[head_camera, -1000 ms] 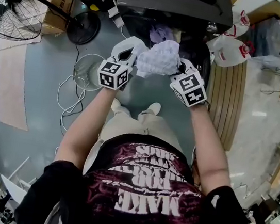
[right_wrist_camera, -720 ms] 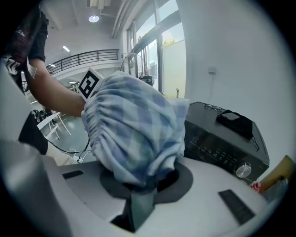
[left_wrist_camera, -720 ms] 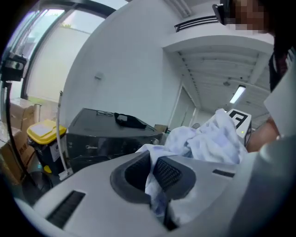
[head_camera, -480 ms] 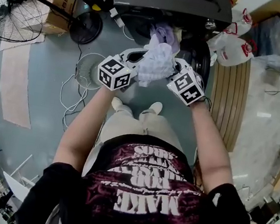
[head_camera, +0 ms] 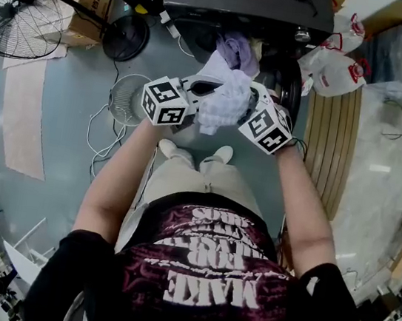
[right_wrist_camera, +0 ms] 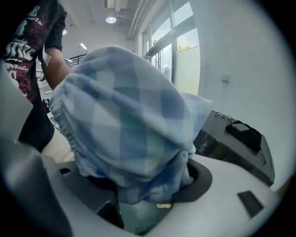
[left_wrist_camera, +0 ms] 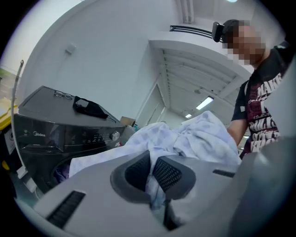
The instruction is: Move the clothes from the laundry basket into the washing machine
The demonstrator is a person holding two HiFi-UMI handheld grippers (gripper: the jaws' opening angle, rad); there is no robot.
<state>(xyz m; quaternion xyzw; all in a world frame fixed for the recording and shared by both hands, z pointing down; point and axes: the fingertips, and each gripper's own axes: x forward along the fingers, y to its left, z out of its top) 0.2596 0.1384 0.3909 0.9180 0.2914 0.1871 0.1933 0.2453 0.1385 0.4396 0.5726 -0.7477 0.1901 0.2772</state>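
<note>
The dark washing machine is standing at the far edge of the floor, its round mouth facing the person, and a lilac garment is already lying inside the drum. No laundry basket is showing clearly in any view.

The pale checked garment is hanging bunched in the air between the two grippers, just in front of the drum mouth. It is sitting nearer that mouth than a second ago, when it was being held lower and more spread out.

The left gripper is pinching a fold of the cloth, its ribbed pads pressed tight on the fabric. The right gripper is letting go: its jaws have just been opening and are now standing wide, with the cloth draped loosely over and between them rather than clamped.

That release is probably handing the load to the left gripper alone, so the next move is likely pushing or dropping the garment into the drum. One risk is the loose side snagging on the right jaws.
</note>
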